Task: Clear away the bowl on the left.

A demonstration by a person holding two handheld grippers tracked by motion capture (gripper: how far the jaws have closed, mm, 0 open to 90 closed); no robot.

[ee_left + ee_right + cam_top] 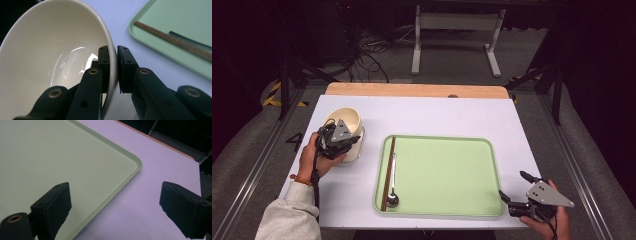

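- Bowl (50,57) rim is showing up close in the left gripper view – the left hand-held gripper (113,65) is clamping the thin wall, one pad inside and one outside; the high view is giving only the grey plate and the hand over that spot.
- High view is placing the bowl (348,131) on the white desk (432,117), near its left edge and just left of the green tray (447,175), tilted toward the hand.
- Right hand-held gripper (513,186) is sitting at the tray's near right corner with its jaws wide apart and nothing between them; its own view is looking across the tray's rim (130,173) and bare desk.
- Chopsticks (388,172) and a spoon (392,187) are lying along the tray's left side, well apart from the bowl – the chopsticks (172,41) are also crossing the left gripper view's corner.
- Bowl is looking cream-coloured, glossy and empty, with light glinting inside.
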